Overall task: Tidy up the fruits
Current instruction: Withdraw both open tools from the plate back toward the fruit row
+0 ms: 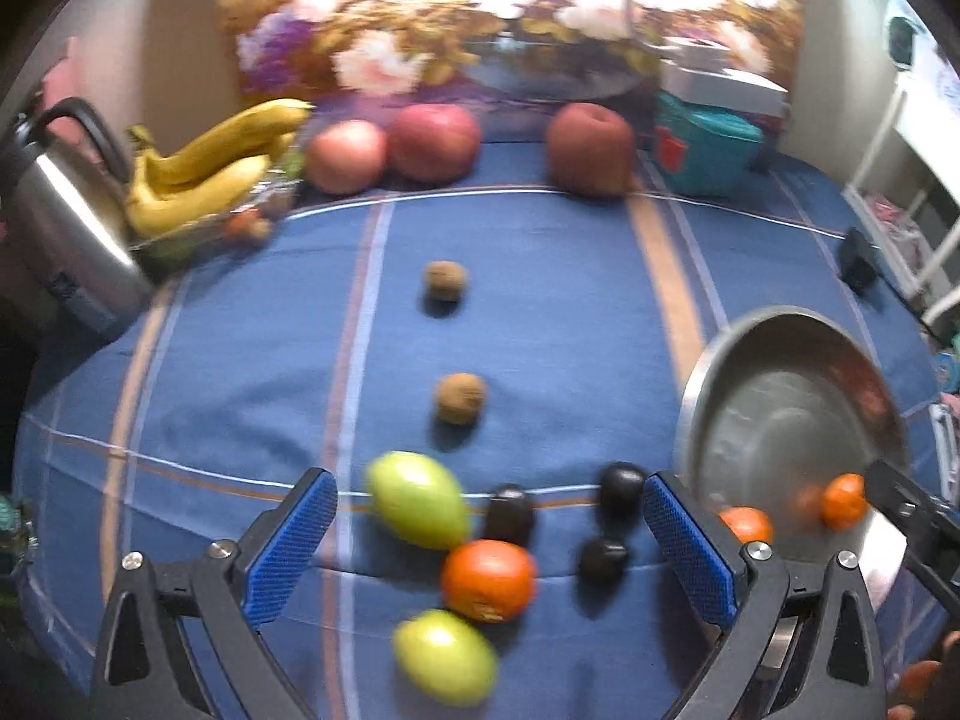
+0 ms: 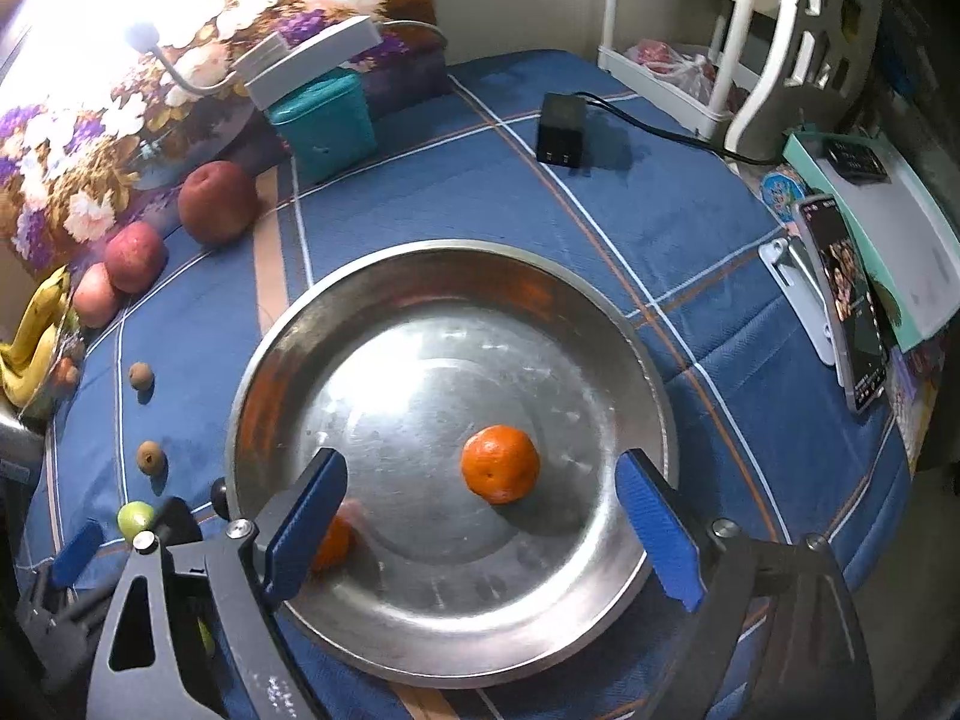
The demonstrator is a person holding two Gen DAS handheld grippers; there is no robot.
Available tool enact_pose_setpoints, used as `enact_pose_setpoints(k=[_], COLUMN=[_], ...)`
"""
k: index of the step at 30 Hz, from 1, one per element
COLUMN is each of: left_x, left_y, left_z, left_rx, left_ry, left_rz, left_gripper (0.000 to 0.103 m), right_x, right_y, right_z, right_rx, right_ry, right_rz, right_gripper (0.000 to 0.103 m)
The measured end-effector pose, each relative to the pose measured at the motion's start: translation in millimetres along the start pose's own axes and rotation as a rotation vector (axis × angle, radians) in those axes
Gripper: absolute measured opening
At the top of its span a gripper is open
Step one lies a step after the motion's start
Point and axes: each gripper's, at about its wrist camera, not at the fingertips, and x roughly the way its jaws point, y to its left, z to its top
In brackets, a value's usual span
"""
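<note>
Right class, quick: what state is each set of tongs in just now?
Left tongs: open, holding nothing.
Right tongs: open, holding nothing.

The left black two-finger tool with blue ribbed pads (image 1: 489, 531) is held low, its fingers spread wide toward 12 o'clock, nothing clamped between them. The right black two-finger tool with blue pads (image 2: 483, 525) hangs tilted downward, equally wide apart and empty; in the left wrist view its tip shows at 3 o'clock.
</note>
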Motion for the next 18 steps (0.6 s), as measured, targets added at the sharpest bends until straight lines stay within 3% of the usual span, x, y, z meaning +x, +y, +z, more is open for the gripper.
enact_pose_setpoints(k=[7, 13, 18], left_x=[2, -7, -12], left_y=[33, 69, 93], left_z=[-3, -8, -15], left_rx=[-0.045, -0.117, -0.145], left_ry=[0.004, -0.004, 0.003], left_rz=[0.089, 0.145, 0.252], left_gripper=[0.103, 0.103, 0.103], right_x=[-8, -13, -14], right_y=[28, 54, 74], right_z=[-5, -15, -23], right_rx=[-0.068, -0.111, -0.148], right_ry=[-0.031, -0.045, -0.033], right_rz=[0.041, 0.130, 0.177], right_gripper=[0.091, 0.091, 0.091])
